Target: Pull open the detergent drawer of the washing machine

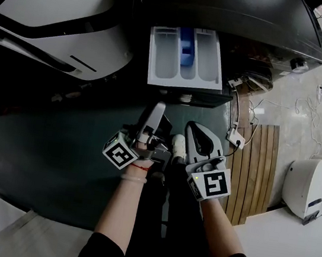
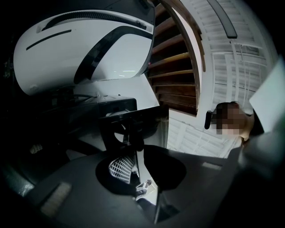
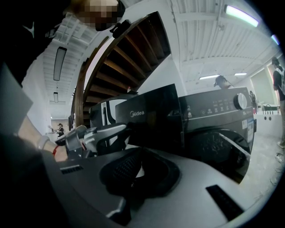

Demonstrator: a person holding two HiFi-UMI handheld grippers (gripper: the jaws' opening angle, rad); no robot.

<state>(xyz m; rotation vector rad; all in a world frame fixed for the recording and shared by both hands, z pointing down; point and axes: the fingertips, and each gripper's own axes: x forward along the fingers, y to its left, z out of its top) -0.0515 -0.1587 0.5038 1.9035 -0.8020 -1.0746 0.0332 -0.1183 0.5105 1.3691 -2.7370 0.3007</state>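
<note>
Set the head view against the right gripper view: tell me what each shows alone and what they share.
Head view only: the detergent drawer's white compartments from above, a blue insert, wooden slats on the floor. Right gripper view only: the control dial, the round door, a wooden staircase. Both: the drawer pulled out and the left gripper near it.

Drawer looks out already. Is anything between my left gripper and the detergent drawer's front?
Nothing visible. The detergent drawer is pulled out, and the left gripper points at its front edge from close by with nothing between. The right gripper sits alongside, not across that line.
</note>
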